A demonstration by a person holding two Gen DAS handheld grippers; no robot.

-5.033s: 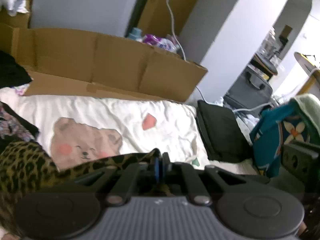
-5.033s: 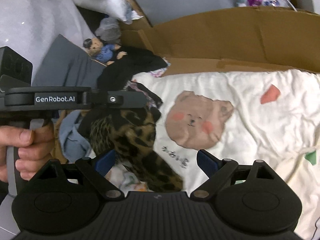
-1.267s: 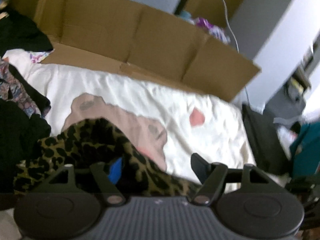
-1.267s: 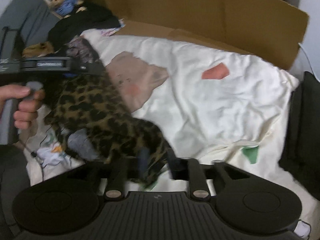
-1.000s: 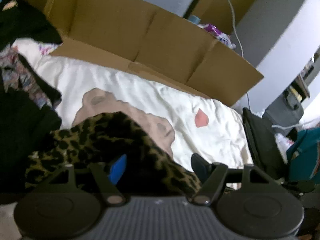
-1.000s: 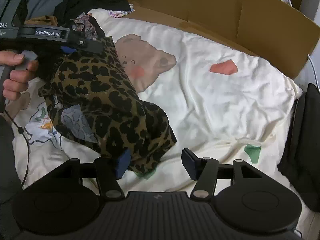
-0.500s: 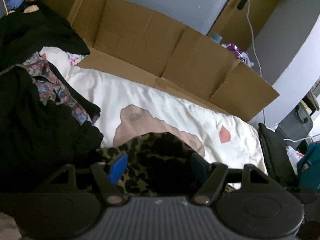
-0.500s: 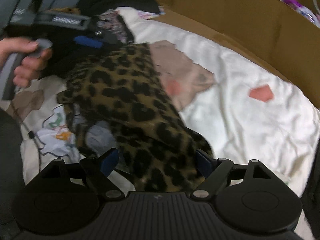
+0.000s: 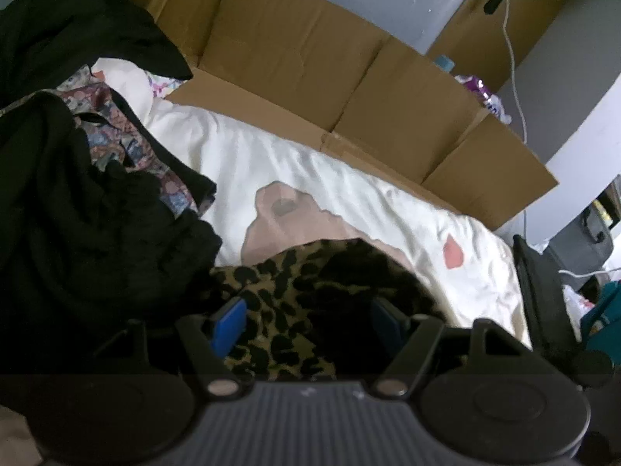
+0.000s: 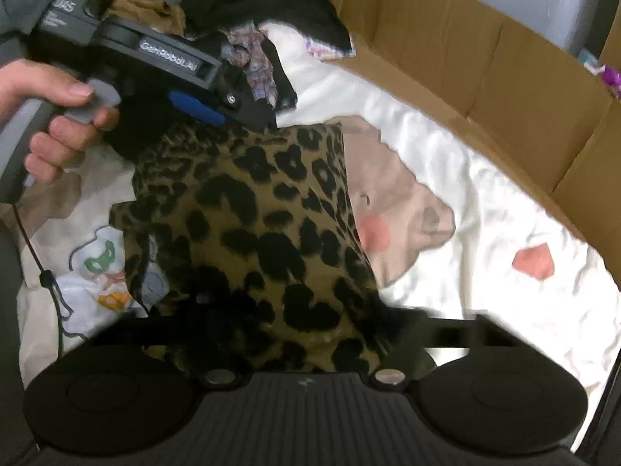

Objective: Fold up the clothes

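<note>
leopard-print garment (image 10: pixel 256 233): bunched on near-left of cream bedsheet (image 10: pixel 485 209) | left tongs (image 9: pixel 306 320): wide apart, garment between, unpinched | right tongs (image 10: pixel 295 330): closing, fingertips buried in garment

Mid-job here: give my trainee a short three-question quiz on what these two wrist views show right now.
1. True or false: the leopard-print garment lies on the cream bear-print blanket.
2. What stands behind the blanket: A) brown cardboard wall B) wooden shelf C) glass door?
3. Which gripper, left gripper or right gripper, has its jaws closing, with leopard fabric between them?

Key: 1 true; 2 A; 3 right.
</note>
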